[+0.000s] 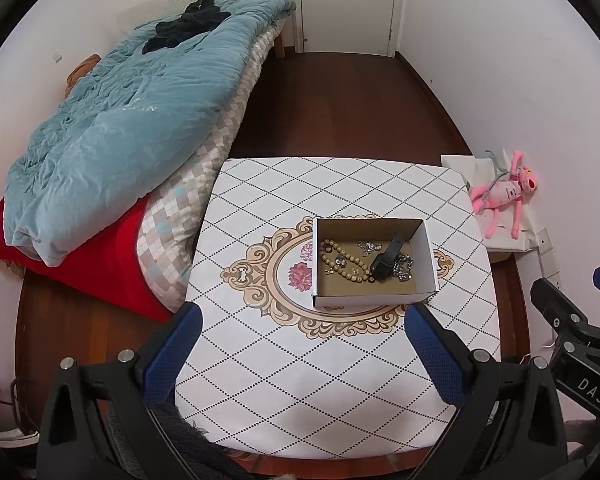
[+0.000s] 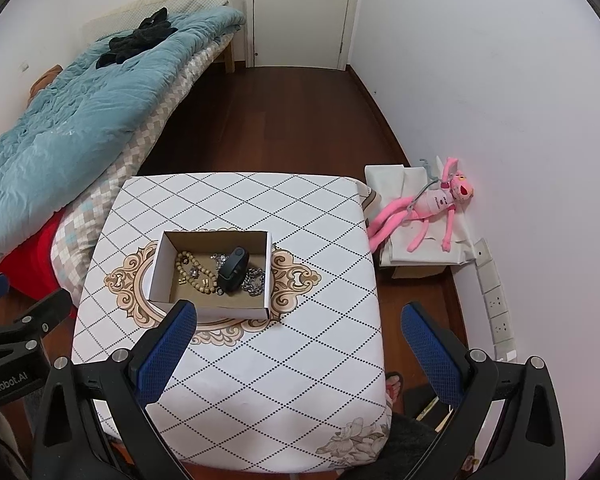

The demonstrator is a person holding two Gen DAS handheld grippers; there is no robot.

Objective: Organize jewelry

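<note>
At far left a rumpled teal quilt lies on the bed, over a red blanket and a checked beige sheet, with a dark crumpled garment on top of it. Just beside the bed stands the square surface covered in a white cloth with a black dotted diamond grid and an ornate tan oval medallion. On the medallion sits the open white cardboard box with a brown floor. Inside it, from left to right, lie a string of tan wooden beads, a small silver chain, a black wristband tilted upright, and a heavier silver link chain touching it. The left gripper hovers near the box's front wall with its blue-padded jaws released and holding nothing. The right gripper hangs further right, jaws likewise spread wide and free, its left pad overlapping the box's front corner in its own view. At far right a pink plush toy lies on folded white cloth by the wall.
</note>
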